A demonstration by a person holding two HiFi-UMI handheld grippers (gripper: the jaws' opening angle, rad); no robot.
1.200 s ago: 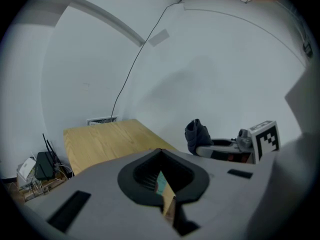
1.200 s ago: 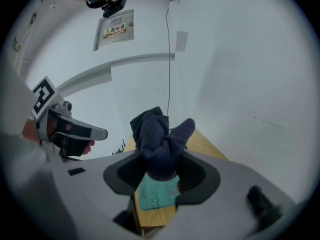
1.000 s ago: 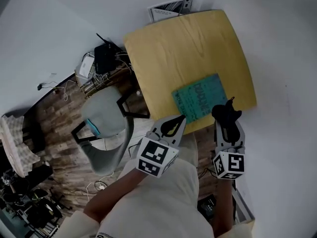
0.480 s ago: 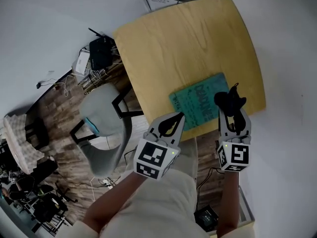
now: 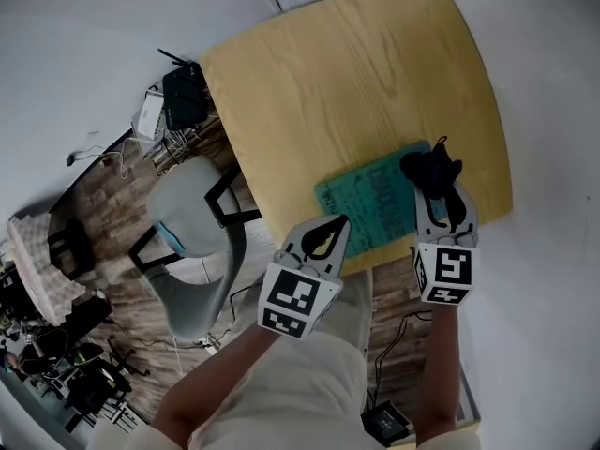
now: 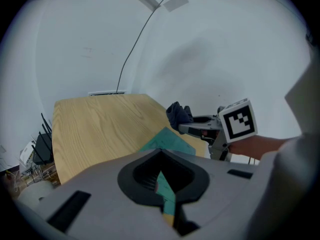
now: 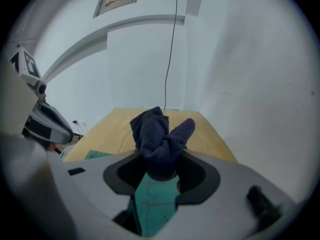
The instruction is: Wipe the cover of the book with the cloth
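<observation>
Wooden table [image 5: 356,73] fills the upper frame, teal book [image 5: 370,204] flat at its lower edge, right of centre. Left gripper [image 5: 337,226] pressed together, empty, beside it; right gripper [image 5: 436,193] pinching the dark cloth [image 5: 427,167] over the cover. Unpinned, a hard swipe could skid that book off. Cover print's unreadable.

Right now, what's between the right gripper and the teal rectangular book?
The bunched dark-blue cloth, clamped in the right gripper over the teal book, seen in the right gripper view.
</observation>
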